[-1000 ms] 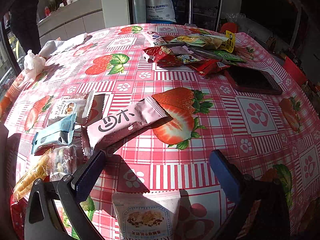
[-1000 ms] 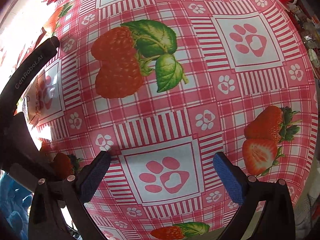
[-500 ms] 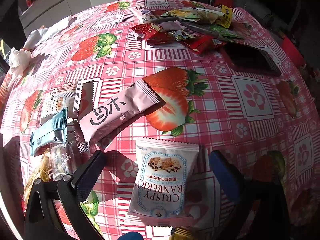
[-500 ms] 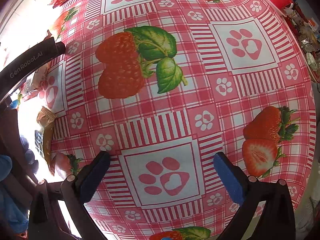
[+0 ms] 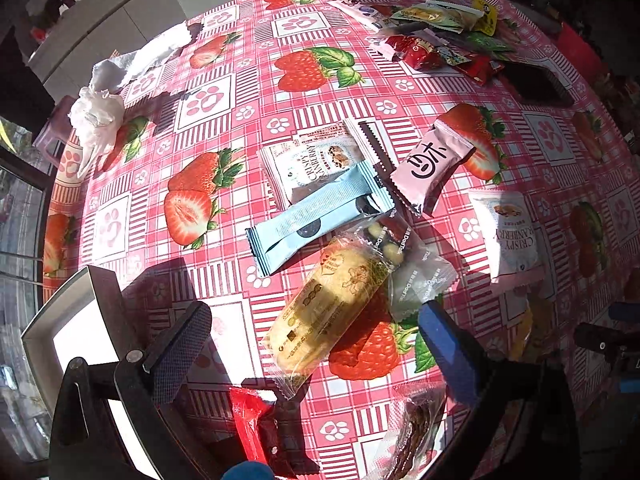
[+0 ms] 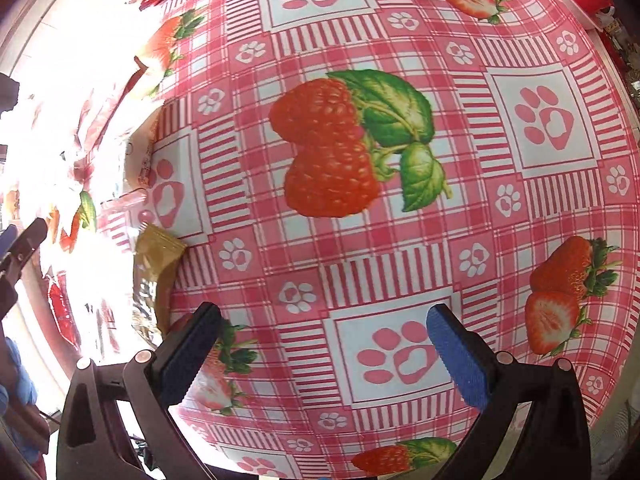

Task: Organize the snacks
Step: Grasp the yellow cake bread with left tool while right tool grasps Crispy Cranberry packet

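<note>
Crumpled white tissue (image 5: 98, 114) at far left of red-checked strawberry-print tablecloth (image 5: 224, 60); dark flat rectangular device (image 5: 534, 84) far right, beside heap of mixed snack wrappers (image 5: 436, 36). Nearer — pale-blue long wrapper (image 5: 320, 216) overlapping white cranberry pouch (image 5: 316, 160); clear-wrapped yellow roll cake (image 5: 330, 306) lying just ahead of left gripper (image 5: 316, 344), jaws spread, empty. Right gripper (image 6: 322, 354) likewise spread — over bare cloth.

A red-and-white checked tablecloth (image 5: 248, 92) printed with strawberries and paw prints carries, at the frame's centre, a light blue packet (image 5: 320, 216), a pink packet (image 5: 432, 164) and a golden-yellow packet (image 5: 328, 308).
</note>
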The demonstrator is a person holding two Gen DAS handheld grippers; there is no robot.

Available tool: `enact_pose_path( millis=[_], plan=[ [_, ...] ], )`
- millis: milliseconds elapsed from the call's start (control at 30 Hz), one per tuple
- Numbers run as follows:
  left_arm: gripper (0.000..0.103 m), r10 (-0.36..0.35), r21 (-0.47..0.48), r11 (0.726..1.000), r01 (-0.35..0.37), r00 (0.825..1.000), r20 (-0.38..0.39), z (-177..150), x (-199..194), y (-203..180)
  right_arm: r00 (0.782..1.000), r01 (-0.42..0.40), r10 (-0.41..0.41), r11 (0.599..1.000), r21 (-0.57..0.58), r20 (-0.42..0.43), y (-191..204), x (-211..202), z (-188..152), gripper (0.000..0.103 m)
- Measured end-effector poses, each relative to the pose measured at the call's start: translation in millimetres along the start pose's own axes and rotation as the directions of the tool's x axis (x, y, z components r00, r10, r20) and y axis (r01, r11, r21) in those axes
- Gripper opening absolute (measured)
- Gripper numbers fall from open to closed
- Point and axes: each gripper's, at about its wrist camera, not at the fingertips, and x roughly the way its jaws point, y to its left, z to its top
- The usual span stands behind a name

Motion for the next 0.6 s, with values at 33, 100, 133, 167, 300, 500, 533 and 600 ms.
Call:
enact_pose_path(
  millis=[33,100,133,167,300,500,533,600],
  plan=[
    [0.103,0.000,0.006,1.000,0.000,1.000,-0.011,-0.8,6.8,4.2,1.000,-0.022,0.022,1.000,-0.004,0.005,10.1,-2.6,5.1,0.103],
    [0.103,0.005,0.027,1.000,-0.005,1.000,-0.026,0.7,18.7,6.0,0.999,-0.049,0.049,0.999,-0.012,0.014,30.7,-5.5,17.9,0.103],
    [0.103,0.004,0.037,0.999,-0.003,0.999,-0.031,2.4,23.7,4.4,0.998,-0.054,0.054,0.998,-0.018,0.019,40.8,-6.3,25.9,0.103],
    [0.103,0.003,0.048,0.999,-0.001,0.999,-0.036,4.4,29.1,1.6,0.998,-0.056,0.057,0.998,-0.023,0.027,51.8,-7.0,35.9,0.103],
    [0.103,-0.021,0.059,0.998,0.024,0.999,-0.049,7.1,43.4,-4.9,0.998,-0.048,0.050,0.998,-0.051,0.044,89.3,-3.2,78.3,0.103],
    [0.103,-0.112,-0.049,0.993,0.108,0.989,-0.100,11.1,51.0,5.1,0.999,0.031,-0.029,0.996,-0.086,0.030,129.6,7.3,120.6,0.103],
    [0.103,-0.113,-0.051,0.993,0.107,0.986,-0.124,13.9,51.6,4.6,0.999,0.044,-0.042,0.994,-0.095,0.024,135.7,7.2,125.6,0.100],
    [0.102,-0.109,-0.048,0.994,0.103,0.981,-0.159,19.9,52.2,2.7,0.994,0.112,-0.110,0.985,-0.131,0.022,151.7,6.3,130.3,0.083]
  ],
)
